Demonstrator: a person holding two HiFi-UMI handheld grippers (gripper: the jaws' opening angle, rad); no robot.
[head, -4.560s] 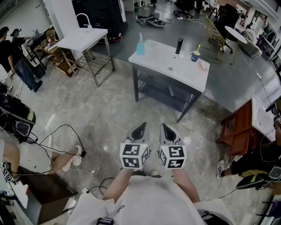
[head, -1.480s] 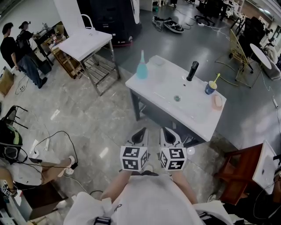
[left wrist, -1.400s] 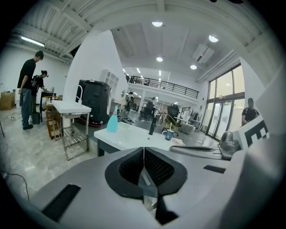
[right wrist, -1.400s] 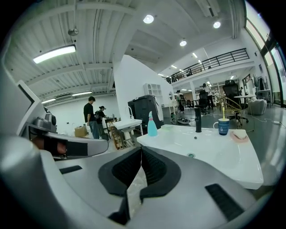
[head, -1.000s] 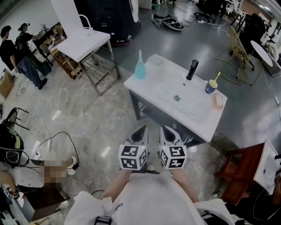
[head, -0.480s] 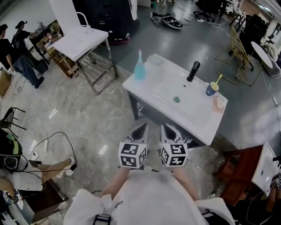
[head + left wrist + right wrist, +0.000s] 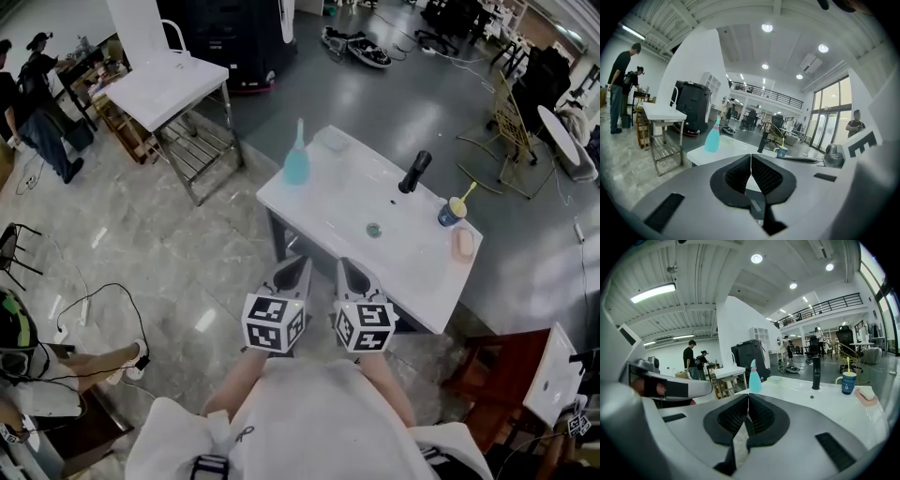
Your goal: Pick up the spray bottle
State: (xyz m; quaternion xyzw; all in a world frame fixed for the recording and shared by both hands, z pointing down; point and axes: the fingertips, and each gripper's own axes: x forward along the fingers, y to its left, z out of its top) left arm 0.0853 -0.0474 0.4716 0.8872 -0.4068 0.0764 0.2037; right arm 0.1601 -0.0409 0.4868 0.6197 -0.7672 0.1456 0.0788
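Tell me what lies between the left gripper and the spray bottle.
Only bare white countertop. In the head view, nothing stands between the left gripper and the spray bottle; the left gripper view agrees.

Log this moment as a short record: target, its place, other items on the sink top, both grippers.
target: spray bottle, teal, upright
place: far left corner of white sink top, untouched
other items: black faucet, blue cup, pink block
left gripper: fingers together, empty
right gripper: fingers together, empty
status: bottle not yet reached
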